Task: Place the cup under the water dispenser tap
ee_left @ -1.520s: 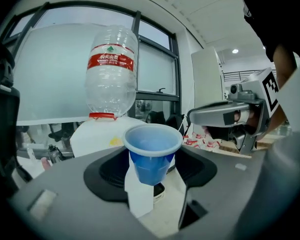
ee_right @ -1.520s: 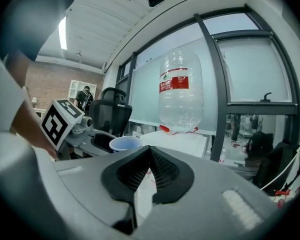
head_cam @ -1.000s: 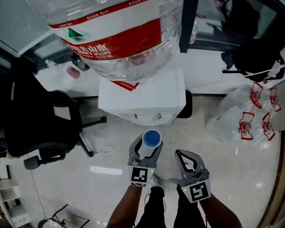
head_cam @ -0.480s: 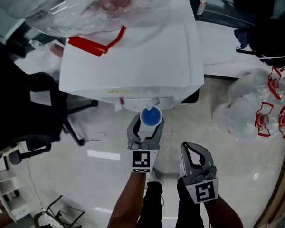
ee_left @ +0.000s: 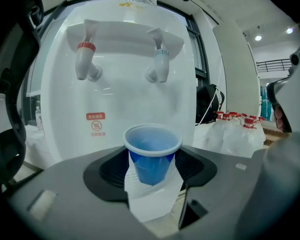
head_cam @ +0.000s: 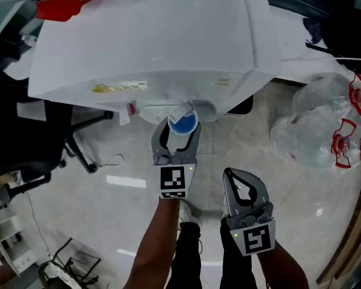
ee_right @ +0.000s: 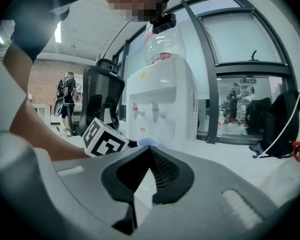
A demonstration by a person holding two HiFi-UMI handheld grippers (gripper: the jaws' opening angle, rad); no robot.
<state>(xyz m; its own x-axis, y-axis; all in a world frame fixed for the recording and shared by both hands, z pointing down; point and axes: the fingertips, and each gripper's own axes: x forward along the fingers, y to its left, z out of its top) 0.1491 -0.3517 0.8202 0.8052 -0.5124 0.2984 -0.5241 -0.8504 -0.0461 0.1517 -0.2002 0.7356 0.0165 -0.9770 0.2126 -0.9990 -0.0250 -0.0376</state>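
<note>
— Progress on cup placement is requested.
— Not done. Cup is clamped upright in left gripper, carried just in front of water dispenser. Blue tap is seen at 12 o'clock of it. Set-down under a tap and release are judged left.
— Poses wanted.
— Left gripper is held near level, pointed at dispenser front. Right gripper is parked at 4 o'clock of it, jaws pressed together on nothing.
</note>
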